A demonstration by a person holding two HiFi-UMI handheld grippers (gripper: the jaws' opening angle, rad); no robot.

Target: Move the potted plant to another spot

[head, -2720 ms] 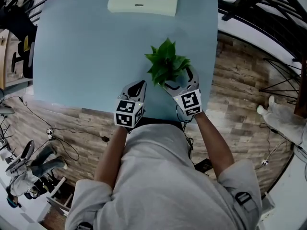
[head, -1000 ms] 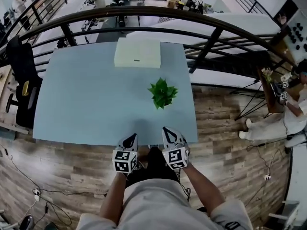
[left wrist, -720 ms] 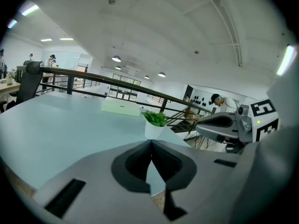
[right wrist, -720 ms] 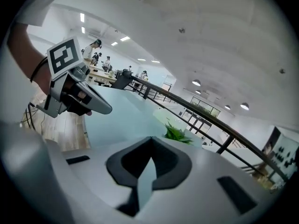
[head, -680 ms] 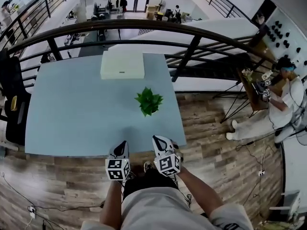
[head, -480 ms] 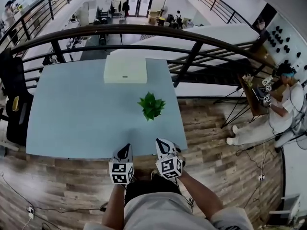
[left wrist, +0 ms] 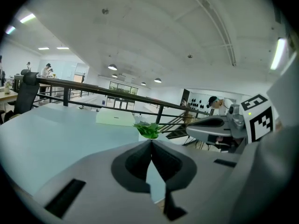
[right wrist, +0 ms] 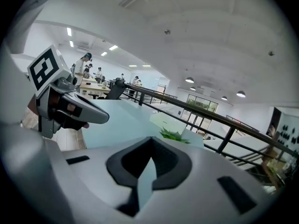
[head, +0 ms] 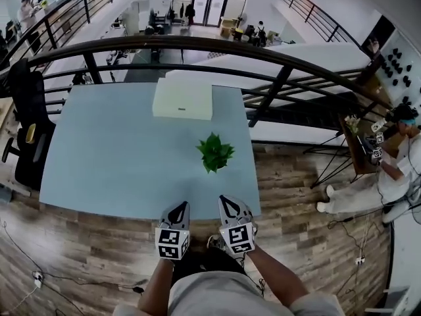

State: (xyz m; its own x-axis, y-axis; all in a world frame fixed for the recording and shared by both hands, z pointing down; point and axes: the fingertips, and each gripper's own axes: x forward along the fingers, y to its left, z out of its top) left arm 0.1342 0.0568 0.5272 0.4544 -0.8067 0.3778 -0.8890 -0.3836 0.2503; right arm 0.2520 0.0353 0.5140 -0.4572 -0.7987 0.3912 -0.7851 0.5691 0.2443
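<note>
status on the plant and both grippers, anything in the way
Left gripper, right gripper shut, empty, at near edge of table. Potted plant upright on it, clear of both. Nothing between; white box at far edge.

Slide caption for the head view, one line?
Potted plant on the blue table; left gripper and right gripper shut, empty, at the near edge.
</note>
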